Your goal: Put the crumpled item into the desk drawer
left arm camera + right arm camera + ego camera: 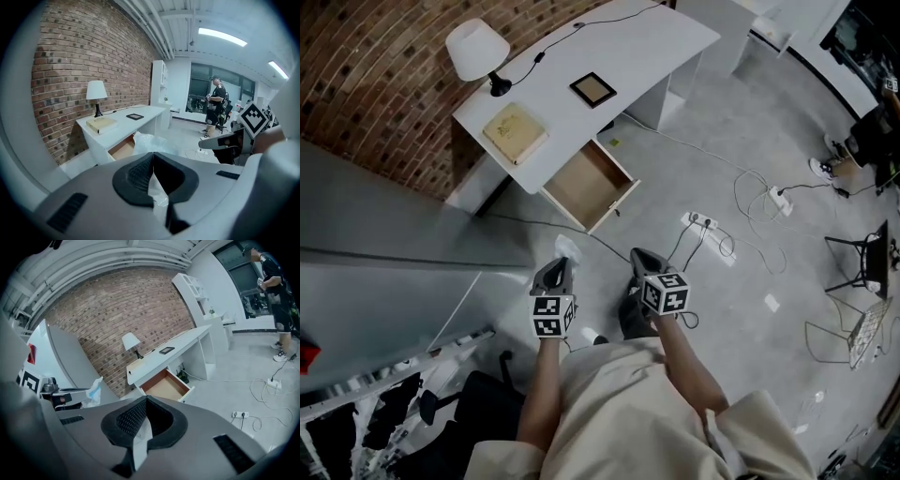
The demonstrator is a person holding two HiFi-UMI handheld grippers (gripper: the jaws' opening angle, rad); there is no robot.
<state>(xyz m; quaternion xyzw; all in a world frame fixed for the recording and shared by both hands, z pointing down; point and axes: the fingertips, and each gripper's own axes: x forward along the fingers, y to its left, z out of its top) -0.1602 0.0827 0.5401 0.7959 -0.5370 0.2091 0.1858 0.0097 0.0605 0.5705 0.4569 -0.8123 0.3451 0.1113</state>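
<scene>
Left gripper [560, 265] clamped on the crumpled clear plastic wrap [568, 247]. The wad sticks out past the jaw tips, held off the floor in front of the white desk [649, 45], short of it and not in the drawer. Right gripper [637, 254] has its jaws pressed together with nothing between them, just beside the left one, on the same side of the desk. Shallow wooden drawer [581, 184] is pulled out of the desk front, open. On the desktop:
- white-shaded table lamp with black base [477, 49] at one end
- beige square book [515, 132] above the drawer
- black-framed flat square [592, 88] mid-top

White power strip [701, 220] lies on the grey floor off the desk's front.
</scene>
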